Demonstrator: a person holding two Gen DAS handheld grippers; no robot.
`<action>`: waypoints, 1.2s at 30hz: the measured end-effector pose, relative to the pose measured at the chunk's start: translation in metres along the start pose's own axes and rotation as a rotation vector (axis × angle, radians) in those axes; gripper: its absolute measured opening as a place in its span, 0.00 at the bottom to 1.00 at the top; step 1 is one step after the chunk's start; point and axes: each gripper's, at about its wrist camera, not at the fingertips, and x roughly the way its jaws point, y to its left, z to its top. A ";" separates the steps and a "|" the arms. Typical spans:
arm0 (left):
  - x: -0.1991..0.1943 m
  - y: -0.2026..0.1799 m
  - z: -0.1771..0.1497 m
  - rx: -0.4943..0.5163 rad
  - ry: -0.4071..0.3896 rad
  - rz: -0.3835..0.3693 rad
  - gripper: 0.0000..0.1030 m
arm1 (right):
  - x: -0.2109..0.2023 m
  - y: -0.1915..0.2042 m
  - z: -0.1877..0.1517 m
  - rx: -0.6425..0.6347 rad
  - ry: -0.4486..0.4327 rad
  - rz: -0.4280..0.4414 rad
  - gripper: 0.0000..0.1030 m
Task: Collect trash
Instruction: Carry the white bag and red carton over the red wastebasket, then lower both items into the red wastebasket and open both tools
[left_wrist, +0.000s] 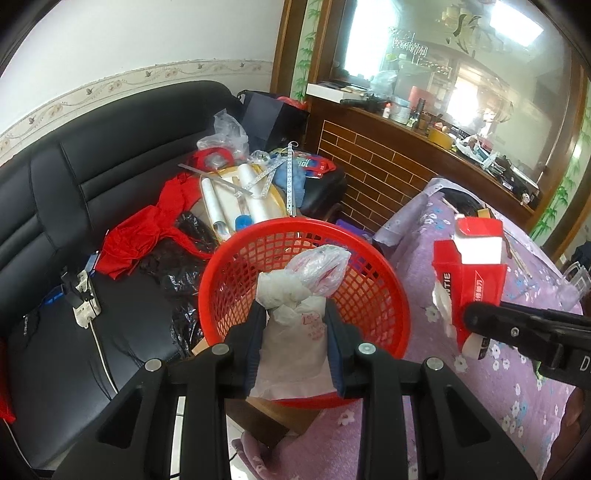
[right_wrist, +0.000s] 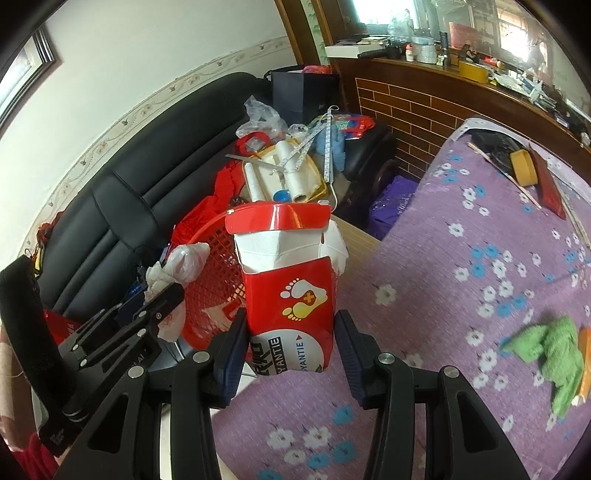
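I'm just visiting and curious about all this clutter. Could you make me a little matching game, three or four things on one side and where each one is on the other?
Things:
1. crumpled plastic bag
2. red box
3. green cloth
4. red basket

Places:
a. lying on the purple flowered tablecloth
b. between the left gripper's fingers
c. at the table's edge, beside the black sofa
d. between the right gripper's fingers

Pairs: 1-b, 2-d, 3-a, 4-c
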 end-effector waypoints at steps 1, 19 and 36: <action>0.001 0.000 0.001 0.001 0.001 0.000 0.29 | 0.003 0.001 0.003 0.001 0.001 0.002 0.49; 0.021 0.013 0.009 0.000 0.017 0.015 0.29 | 0.051 0.011 0.030 0.042 0.060 0.049 0.49; 0.036 0.016 0.007 0.010 0.035 0.028 0.29 | 0.074 0.011 0.034 0.062 0.104 0.064 0.49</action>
